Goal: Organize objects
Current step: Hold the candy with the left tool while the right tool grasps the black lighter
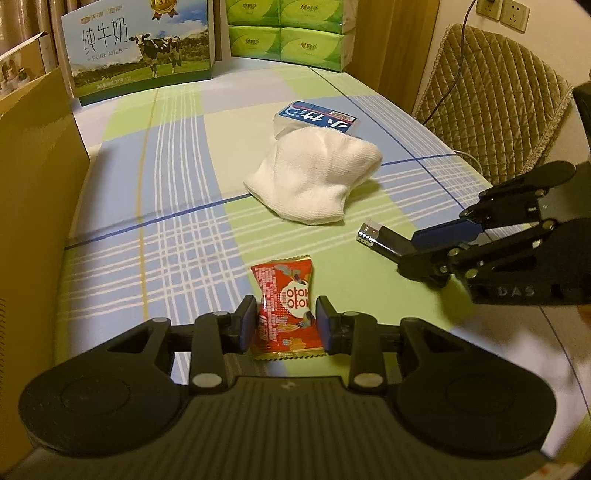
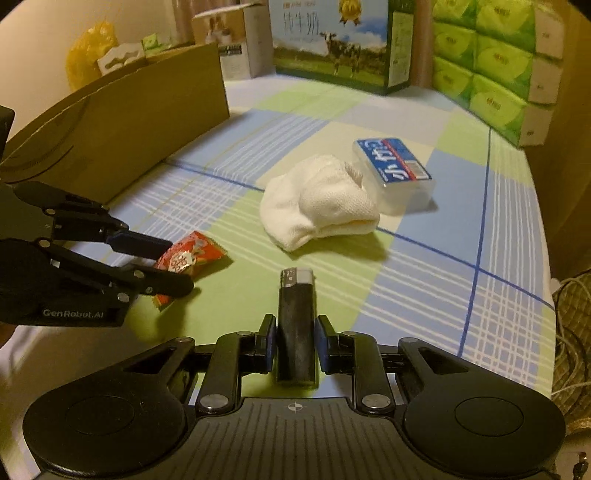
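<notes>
A red snack packet stands between the pads of my left gripper, which is shut on it just above the plaid tablecloth. The right wrist view shows that same packet in the left gripper at the left. My right gripper is shut on a black lighter whose metal head points forward. From the left wrist view, the lighter sticks out of the right gripper. A folded white cloth lies mid-table against a clear box with a blue label.
A tall cardboard box borders the table's left side. At the back stand a milk carton and green tissue packs. A cushioned chair sits beyond the right edge.
</notes>
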A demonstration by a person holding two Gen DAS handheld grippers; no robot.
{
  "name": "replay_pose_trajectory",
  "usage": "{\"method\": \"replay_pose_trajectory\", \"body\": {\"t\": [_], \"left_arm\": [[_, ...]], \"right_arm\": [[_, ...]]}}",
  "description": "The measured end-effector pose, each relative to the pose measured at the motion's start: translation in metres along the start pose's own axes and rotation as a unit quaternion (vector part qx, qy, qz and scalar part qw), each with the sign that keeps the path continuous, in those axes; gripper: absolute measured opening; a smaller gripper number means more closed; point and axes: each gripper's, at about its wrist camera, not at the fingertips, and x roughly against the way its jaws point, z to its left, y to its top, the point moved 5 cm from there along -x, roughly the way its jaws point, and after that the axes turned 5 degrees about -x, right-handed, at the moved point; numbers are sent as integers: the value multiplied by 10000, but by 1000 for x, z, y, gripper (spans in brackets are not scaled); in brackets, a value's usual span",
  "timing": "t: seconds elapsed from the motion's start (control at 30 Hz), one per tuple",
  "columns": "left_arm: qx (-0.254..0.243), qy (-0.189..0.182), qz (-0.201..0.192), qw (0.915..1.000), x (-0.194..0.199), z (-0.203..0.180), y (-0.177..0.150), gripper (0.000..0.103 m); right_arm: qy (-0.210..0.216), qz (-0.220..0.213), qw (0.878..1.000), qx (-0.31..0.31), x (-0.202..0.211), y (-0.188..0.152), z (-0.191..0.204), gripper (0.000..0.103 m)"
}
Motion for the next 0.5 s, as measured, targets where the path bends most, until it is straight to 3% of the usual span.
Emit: {"method": "replay_pose_trajectory", "body": {"t": [0.17,0.3,0.5], "left_arm": [[-66,42,11,10000,-2,0,0,30],[-7,35,36,10000,0,1,2,23],[-30,44,-60,10000,24,-1,8,22]], "right_arm": [[-277,-188,9994,0,-6,0,8,19],[-245,-77,9993,-264,-1,1,9,19],[-325,-208,9966,-728,33,11,11,19]]}}
